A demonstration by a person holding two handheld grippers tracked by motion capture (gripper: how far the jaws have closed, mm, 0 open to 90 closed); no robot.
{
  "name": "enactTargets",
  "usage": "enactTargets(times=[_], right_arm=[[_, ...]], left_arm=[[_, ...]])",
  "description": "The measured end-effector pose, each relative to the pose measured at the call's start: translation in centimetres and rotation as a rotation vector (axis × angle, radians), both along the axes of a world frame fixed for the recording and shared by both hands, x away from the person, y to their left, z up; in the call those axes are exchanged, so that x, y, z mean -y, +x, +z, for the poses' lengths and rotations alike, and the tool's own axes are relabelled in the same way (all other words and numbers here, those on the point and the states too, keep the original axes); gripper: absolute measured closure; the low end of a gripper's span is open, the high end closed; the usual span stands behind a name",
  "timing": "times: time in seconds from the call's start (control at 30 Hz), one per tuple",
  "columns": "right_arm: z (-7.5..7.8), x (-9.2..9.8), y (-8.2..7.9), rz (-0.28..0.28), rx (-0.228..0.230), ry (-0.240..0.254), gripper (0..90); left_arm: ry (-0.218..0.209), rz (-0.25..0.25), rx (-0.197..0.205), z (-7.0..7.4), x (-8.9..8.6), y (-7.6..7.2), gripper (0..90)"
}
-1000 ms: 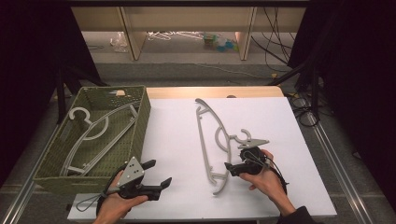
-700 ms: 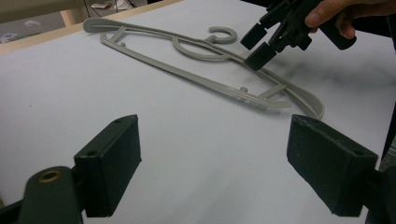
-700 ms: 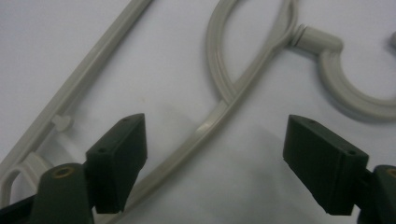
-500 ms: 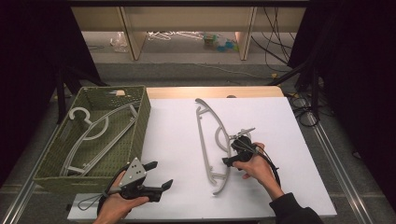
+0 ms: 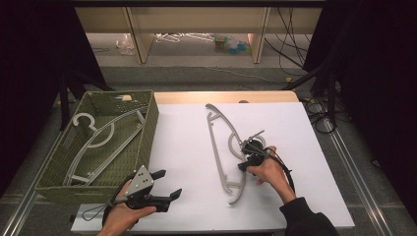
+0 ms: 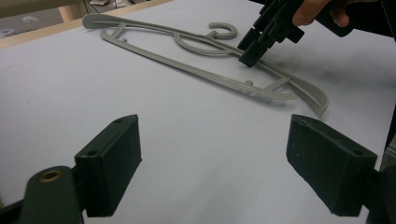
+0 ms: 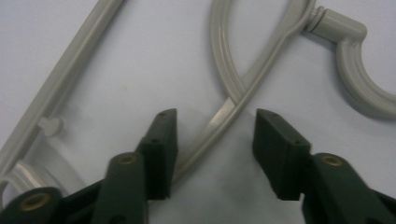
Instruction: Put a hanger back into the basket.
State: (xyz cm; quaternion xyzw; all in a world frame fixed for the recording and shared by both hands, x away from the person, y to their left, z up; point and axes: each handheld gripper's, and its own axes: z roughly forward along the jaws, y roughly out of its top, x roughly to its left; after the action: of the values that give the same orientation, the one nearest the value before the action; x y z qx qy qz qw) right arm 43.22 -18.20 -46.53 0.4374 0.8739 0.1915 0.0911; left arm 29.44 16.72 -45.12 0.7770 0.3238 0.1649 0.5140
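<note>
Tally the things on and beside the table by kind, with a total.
Grey hangers: 2, one on the white table, one in the basket
Green woven basket: 1
Handheld grippers: 2, left gripper, right gripper
Total: 5

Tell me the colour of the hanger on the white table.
Light grey hanger; clearest in the right gripper view.
</note>
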Motion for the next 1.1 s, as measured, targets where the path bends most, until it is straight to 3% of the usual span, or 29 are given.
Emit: enactTargets(times=[0.13, 0.27, 0.53, 0.67, 0.77, 0.83, 0.9, 1.1], right_arm=[[0.3, -0.2, 0.7, -0.001, -0.047, -0.022, 59.9], [0.4, -0.6, 0.9, 0.018, -0.057, -0.071, 60.7], [0.4, 0.0, 1.3, 0.057, -0.069, -0.042, 68.9], [0.4, 0.3, 1.4, 0.062, -0.048, -0.047, 74.4], [0.4, 0.4, 1.5, 0.082, -0.039, -0.056, 78.6], [0.5, 0.3, 1.5, 0.090, -0.047, -0.067, 79.5], [0.5, 0.0, 1.5, 0.113, -0.033, -0.092, 81.6], [0.6, -0.5, 1.1, 0.179, 0.002, -0.146, 82.5]], left_arm=[[0.005, 0.005, 0.004, 0.0, -0.1, 0.0, 18.1], [0.007, 0.007, 0.006, 0.0, 0.0, 0.1, 18.3], [0.017, -0.007, 0.012, -0.1, -0.2, 0.2, 18.9], [0.003, 0.000, -0.003, -0.2, -0.1, 0.3, 19.0], [0.025, -0.021, 0.006, -0.2, 0.0, 0.2, 19.6], [0.017, -0.012, -0.002, -0.2, 0.1, 0.0, 19.7], [0.023, -0.018, 0.014, -0.2, 0.0, 0.1, 19.7], [0.025, -0.010, 0.005, -0.2, 0.2, 0.4, 19.7]])
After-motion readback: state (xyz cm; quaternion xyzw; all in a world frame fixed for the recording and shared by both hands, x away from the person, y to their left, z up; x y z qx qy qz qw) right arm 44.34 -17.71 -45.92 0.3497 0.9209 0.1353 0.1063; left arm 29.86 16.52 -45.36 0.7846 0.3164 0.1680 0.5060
